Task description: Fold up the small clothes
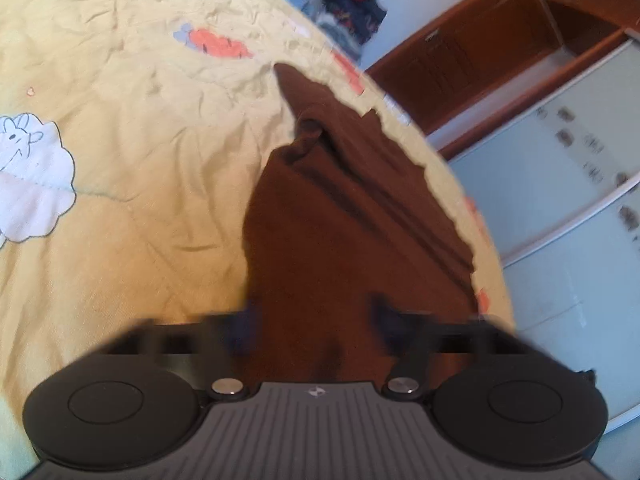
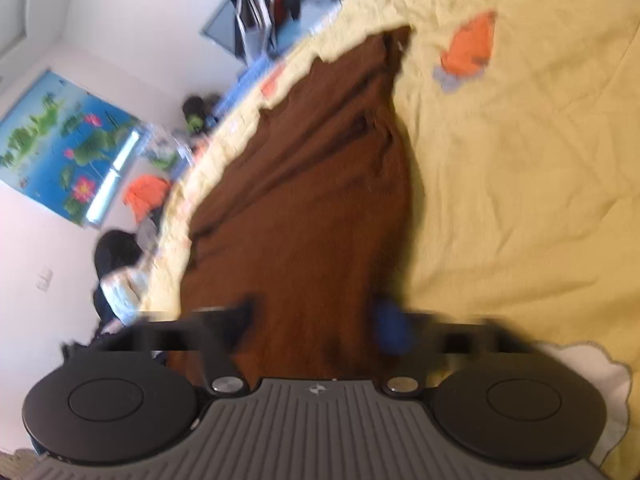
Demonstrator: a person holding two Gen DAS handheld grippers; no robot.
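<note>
Over the yellow carrot-print bedspread [image 1: 120, 160], both my left gripper [image 1: 316, 320] and right gripper [image 2: 316, 320] clamp the brown garment [image 1: 340, 220] trailing toward twelve o'clock, folding barely begun.

The left tool [image 1: 316, 320] has its two fingers spread apart with brown cloth running between them; the right tool [image 2: 316, 320] likewise. Both views are blurred, so contact cannot be told.

We find no readable text, numbers or brand names in either view. The only mark is a small white emblem on the grey ribbed housing of the left gripper [image 1: 316, 391] and of the right gripper [image 2: 316, 389]; no letters legible.
</note>
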